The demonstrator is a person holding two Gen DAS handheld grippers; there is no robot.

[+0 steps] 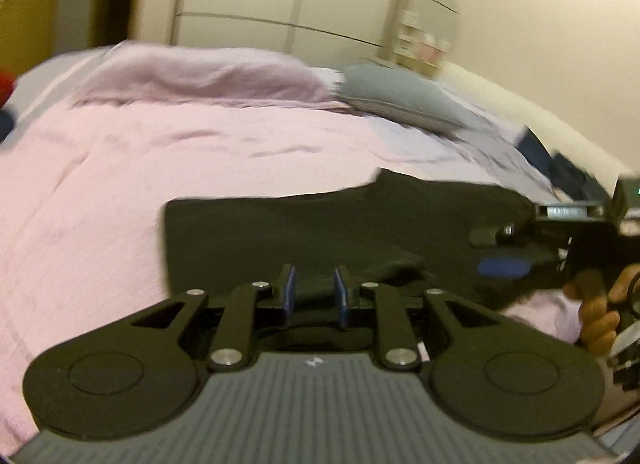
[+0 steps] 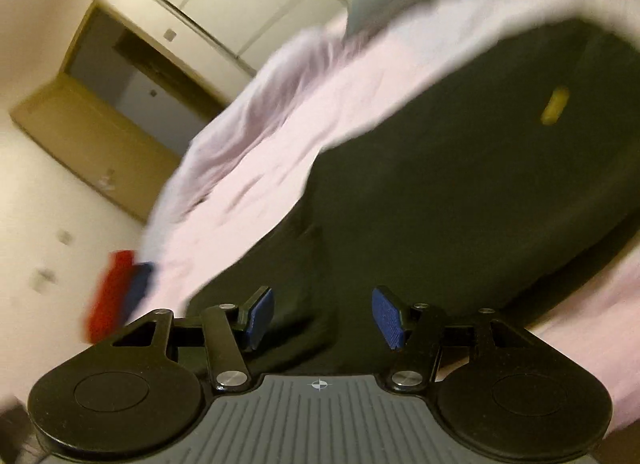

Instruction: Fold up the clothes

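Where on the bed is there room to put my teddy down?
The widest bare patch is the pink sheet, between the black garment and the rumpled pink blanket at the far end. It is crowded at the near right, where both grippers, left gripper and right gripper, work at the garment, and by the grey pillow.

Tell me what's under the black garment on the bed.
The black garment lies on the pink bedcover, which shows all around it. Anything beneath the cloth itself is covered and cannot be seen.

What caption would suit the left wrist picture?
Left gripper, jaws apart, over a black garment on a pink bedspread, right gripper alongside.
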